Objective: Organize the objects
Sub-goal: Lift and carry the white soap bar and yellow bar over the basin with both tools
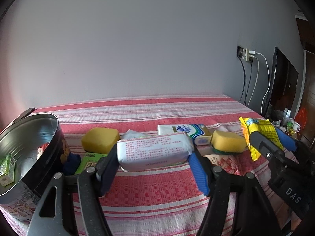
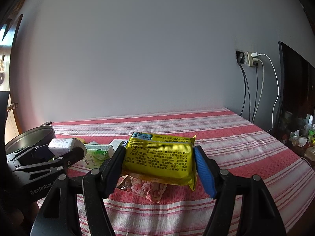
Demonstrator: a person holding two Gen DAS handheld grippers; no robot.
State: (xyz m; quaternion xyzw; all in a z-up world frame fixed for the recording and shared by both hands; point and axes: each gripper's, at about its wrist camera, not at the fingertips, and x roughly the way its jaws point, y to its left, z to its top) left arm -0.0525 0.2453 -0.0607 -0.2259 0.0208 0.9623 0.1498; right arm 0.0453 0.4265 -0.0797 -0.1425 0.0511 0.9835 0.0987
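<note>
My left gripper (image 1: 153, 153) is shut on a white tissue pack with red print (image 1: 153, 151) and holds it above the striped bedspread (image 1: 153, 188). My right gripper (image 2: 159, 161) is shut on a yellow snack packet (image 2: 159, 157), also lifted; the packet also shows in the left wrist view (image 1: 259, 135). An open round metal tin (image 1: 27, 149) stands at the left with a small green box (image 1: 7, 169) inside. In the right wrist view the left gripper (image 2: 65, 153) holds the white pack (image 2: 61, 143) near the tin (image 2: 29, 135).
On the bed lie two yellow sponges (image 1: 100, 139) (image 1: 228, 141), a white and blue tissue pack (image 1: 187, 131), a green box (image 1: 90, 161) and a pink floral packet (image 1: 226, 163). Wall sockets with cables (image 1: 248, 55) and a dark screen (image 1: 283, 80) are at the right.
</note>
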